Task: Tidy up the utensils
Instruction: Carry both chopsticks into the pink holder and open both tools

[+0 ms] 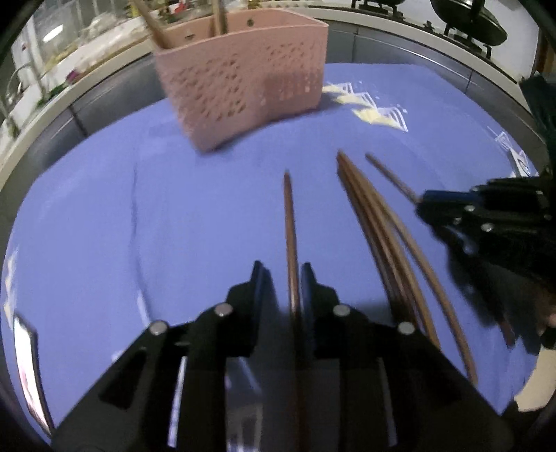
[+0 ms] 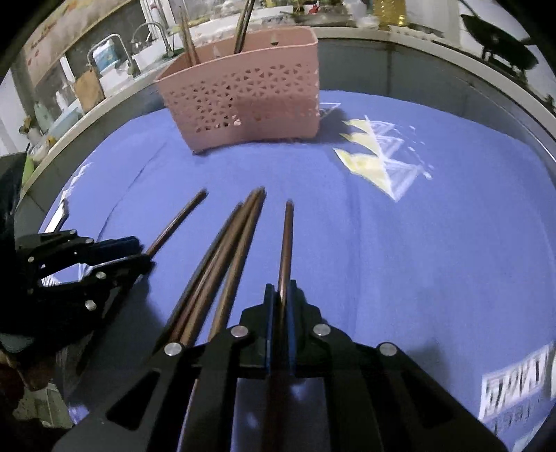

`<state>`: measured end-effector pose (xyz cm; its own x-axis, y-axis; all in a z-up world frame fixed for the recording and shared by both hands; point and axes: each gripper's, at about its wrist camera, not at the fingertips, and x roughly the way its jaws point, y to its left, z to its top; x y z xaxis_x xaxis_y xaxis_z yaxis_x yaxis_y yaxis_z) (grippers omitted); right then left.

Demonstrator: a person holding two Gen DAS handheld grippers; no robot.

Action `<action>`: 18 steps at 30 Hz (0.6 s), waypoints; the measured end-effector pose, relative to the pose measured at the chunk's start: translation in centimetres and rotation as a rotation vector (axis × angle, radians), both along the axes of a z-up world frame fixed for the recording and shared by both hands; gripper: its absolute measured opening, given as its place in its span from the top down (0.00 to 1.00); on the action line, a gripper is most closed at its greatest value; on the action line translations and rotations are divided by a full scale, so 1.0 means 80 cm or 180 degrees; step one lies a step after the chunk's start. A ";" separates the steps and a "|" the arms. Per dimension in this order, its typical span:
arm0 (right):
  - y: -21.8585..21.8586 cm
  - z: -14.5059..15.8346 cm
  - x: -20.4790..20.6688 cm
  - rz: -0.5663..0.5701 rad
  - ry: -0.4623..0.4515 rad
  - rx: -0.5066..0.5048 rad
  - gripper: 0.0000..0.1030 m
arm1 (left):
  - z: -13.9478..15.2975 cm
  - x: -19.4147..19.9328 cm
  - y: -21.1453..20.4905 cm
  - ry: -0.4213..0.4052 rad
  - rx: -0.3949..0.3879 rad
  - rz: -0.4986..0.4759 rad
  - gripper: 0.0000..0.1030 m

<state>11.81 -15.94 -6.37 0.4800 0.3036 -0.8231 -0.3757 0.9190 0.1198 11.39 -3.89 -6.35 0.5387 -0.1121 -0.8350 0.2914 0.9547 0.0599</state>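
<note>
A pink perforated utensil basket [image 1: 243, 83] [image 2: 243, 101] stands at the far side of the blue cloth with two chopsticks upright in it. My left gripper [image 1: 283, 274] is shut on one brown chopstick [image 1: 290, 222], which points toward the basket. My right gripper [image 2: 281, 295] is shut on another brown chopstick [image 2: 286, 243]. A bundle of several chopsticks [image 1: 378, 229] [image 2: 229, 250] lies on the cloth between the two grippers. The right gripper shows in the left wrist view [image 1: 422, 203] and the left gripper in the right wrist view [image 2: 142, 248].
The blue cloth [image 2: 417, 260] has yellow-and-white triangle prints [image 2: 378, 160] right of the basket. A grey counter rim [image 2: 451, 69] curves behind, with a sink and taps [image 2: 114, 55] at back left and a dark wok [image 1: 465, 21] at back right.
</note>
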 end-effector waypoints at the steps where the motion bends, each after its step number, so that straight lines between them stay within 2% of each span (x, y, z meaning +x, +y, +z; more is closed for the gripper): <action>1: 0.003 0.001 0.011 0.0002 0.0018 0.0004 0.92 | 0.000 0.009 -0.005 -0.0023 0.0028 -0.0029 0.80; 2: 0.005 0.001 0.021 0.0006 0.0055 0.0028 0.92 | 0.001 0.017 -0.010 -0.0051 0.0062 -0.0070 0.81; 3: 0.006 0.001 0.033 0.0035 0.0117 0.0107 0.92 | 0.001 0.025 -0.012 -0.0056 0.0067 -0.0099 0.93; 8: 0.003 0.009 0.043 0.0103 0.0193 0.0330 0.95 | 0.015 0.041 -0.010 0.0013 -0.0183 -0.0117 0.96; 10: -0.007 0.034 0.032 0.0112 -0.0012 0.0530 0.95 | 0.038 0.032 0.001 -0.0113 -0.0371 -0.0128 0.96; 15: -0.030 0.108 -0.011 0.0103 -0.0752 0.0913 0.95 | 0.129 -0.011 0.042 -0.0672 -0.0950 -0.0118 0.96; 18: -0.033 0.145 -0.042 0.0102 -0.1224 0.1039 0.95 | 0.166 -0.035 0.061 -0.0931 -0.1127 -0.0106 0.96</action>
<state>8.46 -18.58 5.23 0.7159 0.5352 -0.4483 -0.4766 0.8439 0.2464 8.60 0.95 6.93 0.7373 -0.3845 -0.5555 0.3418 0.9215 -0.1841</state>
